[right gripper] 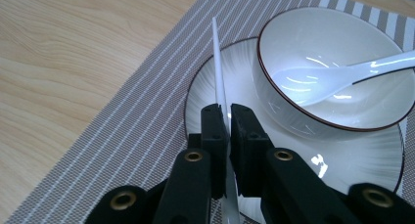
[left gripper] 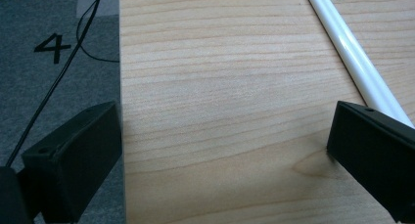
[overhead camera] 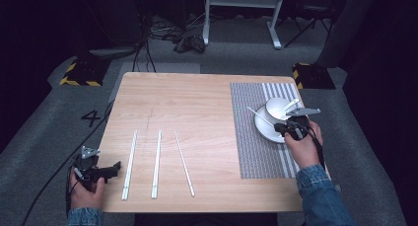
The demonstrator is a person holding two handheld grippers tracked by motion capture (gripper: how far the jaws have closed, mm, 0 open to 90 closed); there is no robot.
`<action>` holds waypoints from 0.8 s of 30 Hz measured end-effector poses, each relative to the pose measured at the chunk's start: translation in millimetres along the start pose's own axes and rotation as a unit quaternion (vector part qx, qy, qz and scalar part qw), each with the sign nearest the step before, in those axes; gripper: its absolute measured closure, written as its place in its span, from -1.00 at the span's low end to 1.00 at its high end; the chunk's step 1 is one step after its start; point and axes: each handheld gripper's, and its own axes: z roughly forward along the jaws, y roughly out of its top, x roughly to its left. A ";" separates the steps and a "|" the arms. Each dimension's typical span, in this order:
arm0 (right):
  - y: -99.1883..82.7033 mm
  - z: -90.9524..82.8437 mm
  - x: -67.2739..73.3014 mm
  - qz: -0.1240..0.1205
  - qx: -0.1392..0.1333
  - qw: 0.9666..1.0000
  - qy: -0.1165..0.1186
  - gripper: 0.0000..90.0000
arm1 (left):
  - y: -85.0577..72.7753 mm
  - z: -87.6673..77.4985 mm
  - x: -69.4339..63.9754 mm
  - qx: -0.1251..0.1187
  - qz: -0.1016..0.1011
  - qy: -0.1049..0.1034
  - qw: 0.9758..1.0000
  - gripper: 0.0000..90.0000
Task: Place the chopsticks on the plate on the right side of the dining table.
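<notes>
- A white bowl (right gripper: pixel 337 72) with a thin dark rim line sits on a white plate (right gripper: pixel 205 101) with fine radial ridges; inside the bowl lies a glossy white spoon (right gripper: pixel 323 79), its handle running out over the rim toward the right of the right gripper view.
- The plate rests on a woven grey placemat (overhead camera: pixel 256 137) with pale stripes, on the right part of the light wooden surface (overhead camera: pixel 197 107).
- The right hand-held gripper (right gripper: pixel 224 117) is clenched on a thin white chopstick (right gripper: pixel 218 72), which tapers to a point over the placemat beyond the plate's edge; its lower end is hidden between the black jaws.
- In the high view, two pairs of white chopsticks (overhead camera: pixel 129 164) (overhead camera: pixel 156 163) lie side by side on the surface near the front edge, and a single chopstick (overhead camera: pixel 184 163) lies slightly angled to their right.
- The left hand-held gripper (overhead camera: pixel 106 169) is released, jaws wide apart, held at the surface's front-left corner; one jaw hangs past the edge over the grey floor (left gripper: pixel 49 87).
- A smooth round white stick (left gripper: pixel 355 62) crosses the left gripper view, its near end cut off behind the right-hand jaw.
- A black "4" (left gripper: pixel 53 47) is marked on the floor, with a dark cable (left gripper: pixel 58 77) trailing across it.
</notes>
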 end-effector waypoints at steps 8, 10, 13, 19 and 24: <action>-6.9 17.9 -9.4 0.005 0.021 1.000 -0.006 0.90 | 0.1 0.1 0.6 0.002 -0.002 -0.003 1.000 -1.00; -7.8 21.5 -11.5 0.007 0.025 1.000 -0.006 0.89 | 0.3 -0.1 1.4 0.005 0.000 -0.004 1.000 -1.00; -9.3 26.9 -15.2 0.010 0.033 0.999 -0.009 0.89 | 0.2 0.0 0.9 0.003 -0.001 -0.003 1.000 -1.00; -10.6 35.1 -20.4 0.016 0.036 0.999 -0.012 0.89 | 0.1 0.0 0.4 0.002 -0.001 -0.002 1.000 -1.00; -14.1 42.2 -24.1 0.021 0.048 0.999 -0.015 0.89 | 0.1 0.0 0.3 0.001 -0.001 -0.001 1.000 -1.00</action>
